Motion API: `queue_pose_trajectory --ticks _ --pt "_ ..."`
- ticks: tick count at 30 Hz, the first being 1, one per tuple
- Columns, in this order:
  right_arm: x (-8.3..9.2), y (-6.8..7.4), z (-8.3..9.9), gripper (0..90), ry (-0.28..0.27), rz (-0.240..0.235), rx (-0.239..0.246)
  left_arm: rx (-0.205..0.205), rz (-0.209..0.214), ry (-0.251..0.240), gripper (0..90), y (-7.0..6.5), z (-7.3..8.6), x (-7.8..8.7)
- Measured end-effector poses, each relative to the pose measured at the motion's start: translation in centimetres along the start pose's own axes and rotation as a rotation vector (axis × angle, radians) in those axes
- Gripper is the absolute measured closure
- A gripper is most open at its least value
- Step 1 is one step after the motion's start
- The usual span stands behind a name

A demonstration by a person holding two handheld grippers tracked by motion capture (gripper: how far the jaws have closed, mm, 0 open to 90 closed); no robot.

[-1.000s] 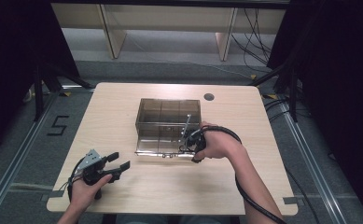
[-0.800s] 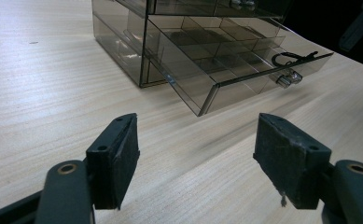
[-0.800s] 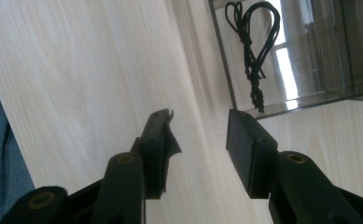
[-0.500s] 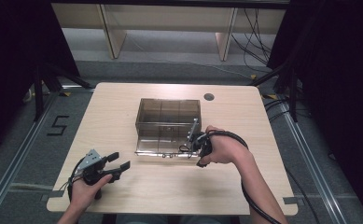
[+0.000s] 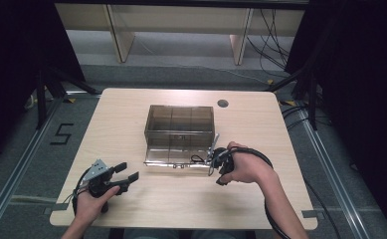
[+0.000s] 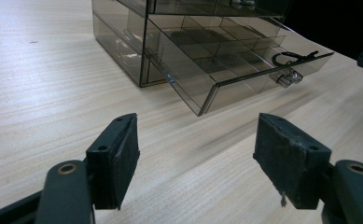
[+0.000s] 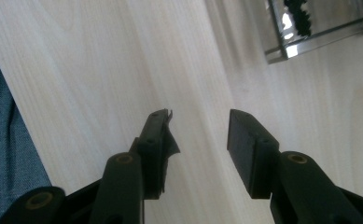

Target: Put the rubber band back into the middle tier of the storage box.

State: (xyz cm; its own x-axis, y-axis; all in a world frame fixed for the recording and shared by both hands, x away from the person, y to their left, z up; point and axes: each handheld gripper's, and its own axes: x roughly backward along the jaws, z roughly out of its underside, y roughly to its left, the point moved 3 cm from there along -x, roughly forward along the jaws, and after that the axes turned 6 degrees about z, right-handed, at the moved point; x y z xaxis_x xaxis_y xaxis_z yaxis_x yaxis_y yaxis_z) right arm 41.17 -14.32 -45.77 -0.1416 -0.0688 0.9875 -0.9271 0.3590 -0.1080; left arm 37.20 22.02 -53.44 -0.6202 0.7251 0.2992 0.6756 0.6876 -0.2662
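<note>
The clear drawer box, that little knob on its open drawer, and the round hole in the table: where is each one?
Drawer box [image 5: 180, 119], high view, top panel.
Knob [image 6: 289, 78], left gripper view, clear knob on the drawer's front.
Round hole [image 5: 223, 103], high view, its dark middle.

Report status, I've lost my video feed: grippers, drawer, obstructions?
Left gripper open, empty. Right gripper open, empty, beside drawer. Drawer pulled out of smoky cabinet. Nothing in the way.

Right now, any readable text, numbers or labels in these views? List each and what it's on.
"5": black mark on the grey floor, left of the table.
Nothing else readable: no print visible on the clear drawer box, the table or either gripper.
</note>
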Motion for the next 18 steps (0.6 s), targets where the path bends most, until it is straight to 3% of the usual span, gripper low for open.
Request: queue_pose_trajectory --ticks 2,7,11,17,18 --pt "-0.5 0.1 0.6 59.3 -0.016 -0.009 0.009 0.015 0.0 -0.003 30.1 -0.1 0.0 -0.1" --pt "-0.9 0.3 1.2 59.0 -0.006 -0.017 -0.005 0.001 -0.001 0.001 30.1 0.0 0.0 0.0" --pt "-1.3 0.9 1.8 58.9 0.021 -0.013 -0.048 0.001 0.0 0.001 30.1 0.0 0.0 0.0" --pt "-1.8 1.3 2.8 58.3 -0.01 -0.015 -0.064 0.003 0.0 0.002 30.1 0.0 0.0 0.0" --pt "-2.0 1.3 3.1 57.8 -0.033 -0.034 -0.068 0.002 -0.001 0.001 30.1 0.0 0.0 0.0"
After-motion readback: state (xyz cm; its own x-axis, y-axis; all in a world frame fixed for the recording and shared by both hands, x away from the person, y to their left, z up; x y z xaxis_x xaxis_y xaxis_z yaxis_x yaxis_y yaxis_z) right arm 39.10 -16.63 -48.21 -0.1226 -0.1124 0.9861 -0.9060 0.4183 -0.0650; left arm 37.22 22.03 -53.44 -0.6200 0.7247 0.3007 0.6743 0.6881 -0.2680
